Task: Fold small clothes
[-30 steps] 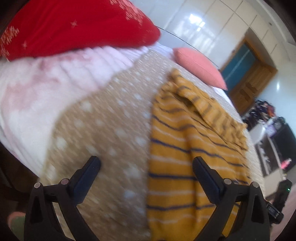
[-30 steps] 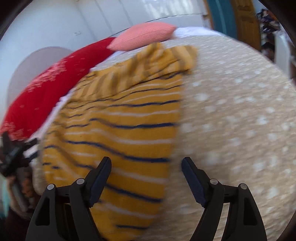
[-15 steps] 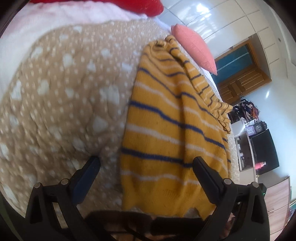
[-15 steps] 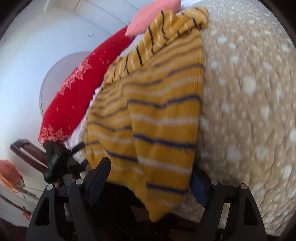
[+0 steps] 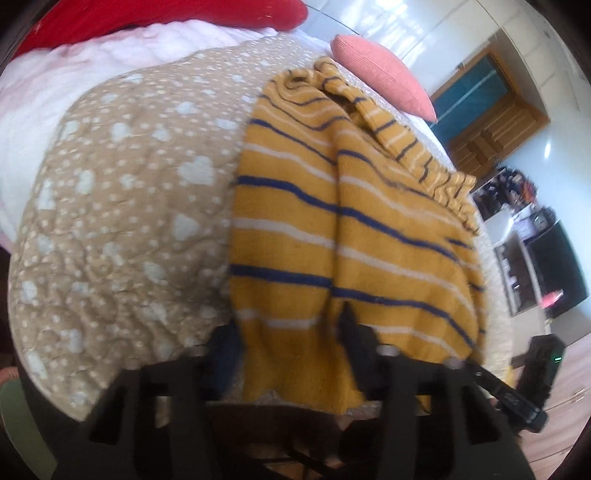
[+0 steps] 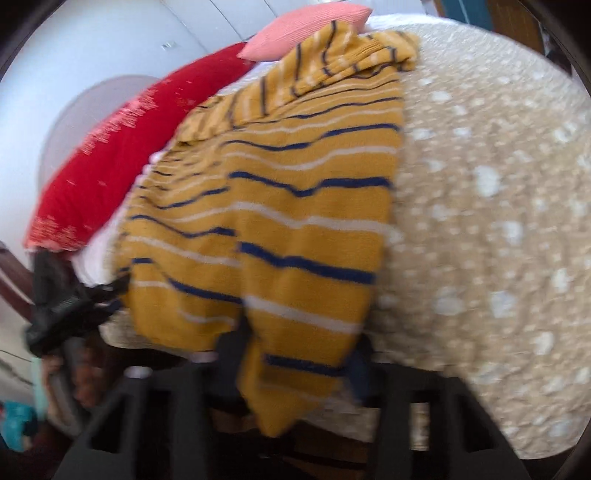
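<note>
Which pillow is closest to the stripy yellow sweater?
The small pink pillow, right beside the sweater's far end. The big red pillow lies farther off.

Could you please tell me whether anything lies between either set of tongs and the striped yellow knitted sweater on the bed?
Nothing visible does. The left tongs and right tongs are each closing directly on the hem of the mustard-yellow knitted sweater with navy and white stripes.

Bare quilt [image 5: 122, 206] flanks the sweater [image 5: 295, 240]; pillows [image 5: 384, 74] crowd beyond.
</note>
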